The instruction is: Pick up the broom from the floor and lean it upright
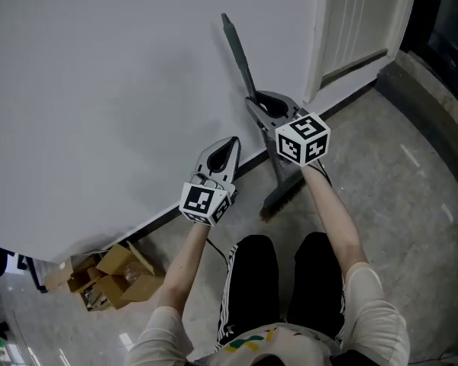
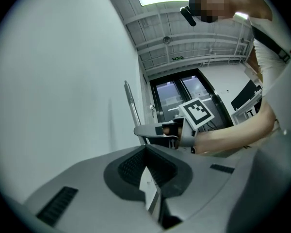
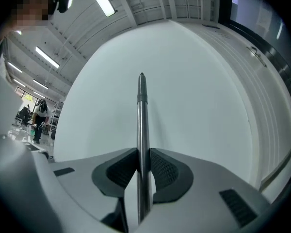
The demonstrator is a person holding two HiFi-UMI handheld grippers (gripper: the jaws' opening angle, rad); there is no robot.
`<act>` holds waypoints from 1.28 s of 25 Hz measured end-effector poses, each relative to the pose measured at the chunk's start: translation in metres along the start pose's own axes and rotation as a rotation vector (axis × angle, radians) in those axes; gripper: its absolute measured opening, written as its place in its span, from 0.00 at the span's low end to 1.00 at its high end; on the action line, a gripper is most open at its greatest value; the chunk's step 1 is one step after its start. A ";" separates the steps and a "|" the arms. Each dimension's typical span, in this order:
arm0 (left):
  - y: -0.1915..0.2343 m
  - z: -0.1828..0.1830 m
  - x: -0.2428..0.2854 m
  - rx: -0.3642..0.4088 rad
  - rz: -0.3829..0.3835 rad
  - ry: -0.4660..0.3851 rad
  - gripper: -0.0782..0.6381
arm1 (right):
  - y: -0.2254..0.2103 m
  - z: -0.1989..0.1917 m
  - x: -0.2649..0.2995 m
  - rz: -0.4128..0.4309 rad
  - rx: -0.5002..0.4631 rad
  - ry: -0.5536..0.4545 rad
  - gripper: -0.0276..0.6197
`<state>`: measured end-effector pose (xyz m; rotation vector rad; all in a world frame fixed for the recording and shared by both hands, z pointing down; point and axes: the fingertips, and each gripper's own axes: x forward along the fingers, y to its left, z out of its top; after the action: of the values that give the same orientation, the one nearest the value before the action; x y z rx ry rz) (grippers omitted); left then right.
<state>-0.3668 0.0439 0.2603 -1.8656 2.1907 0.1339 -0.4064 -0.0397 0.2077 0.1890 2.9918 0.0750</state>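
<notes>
The grey broom (image 1: 241, 61) with a long metal stick & dark brush stands up on a slant. Its brush (image 1: 284, 194) is down on the grey concrete floor (image 1: 412, 174), close to the black strip (image 1: 160, 218) at the foot of the big white wall (image 1: 99, 90). The stick goes up & to the left in front of that wall. I can't tell if the top touches it.

My R gripper (image 1: 261, 105), grey plastic w/ a black-&-white marker cube (image 1: 302, 138), pinches the stick partway up. In its own view the stick (image 3: 142, 115) sits right btw the two black pads (image 3: 120, 171), & they squeeze it from both sides.

My L gripper (image 1: 227, 149) is just beside the R one, lower & more to the left, apart from the broom. Its jaws are pressed together w/ nothing btw them. From its own view I see the stick (image 2: 131, 106) & the R gripper (image 2: 153, 130) ahead, w/ dark glass doors (image 2: 184, 93) far behind.

Brown cardboard boxes (image 1: 114, 274) lie by the wall on my left.
</notes>
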 end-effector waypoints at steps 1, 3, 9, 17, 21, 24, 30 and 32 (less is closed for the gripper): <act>0.000 -0.002 -0.005 0.000 0.010 0.006 0.17 | 0.000 -0.002 0.005 -0.003 -0.001 0.003 0.19; 0.004 -0.004 -0.016 -0.019 0.030 0.005 0.17 | 0.001 -0.007 0.017 0.004 -0.026 0.024 0.19; 0.021 -0.010 -0.039 -0.015 0.084 0.041 0.17 | -0.004 -0.018 0.052 0.019 -0.053 0.089 0.19; 0.039 -0.002 -0.060 -0.048 0.149 0.019 0.17 | -0.010 -0.027 0.075 -0.007 -0.054 0.111 0.19; 0.045 -0.001 -0.067 -0.043 0.174 0.019 0.17 | -0.008 -0.029 0.079 -0.013 -0.068 0.115 0.19; 0.043 0.000 -0.067 -0.042 0.169 0.014 0.17 | -0.005 -0.029 0.079 -0.015 -0.059 0.111 0.19; 0.040 0.015 -0.057 -0.020 0.150 -0.010 0.17 | -0.010 -0.023 0.077 -0.062 -0.088 0.105 0.33; 0.038 0.022 -0.054 -0.019 0.151 -0.024 0.17 | -0.015 -0.016 0.076 -0.059 -0.045 0.088 0.41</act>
<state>-0.3940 0.1069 0.2493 -1.6984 2.3205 0.2052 -0.4851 -0.0454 0.2122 0.0948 3.0771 0.1475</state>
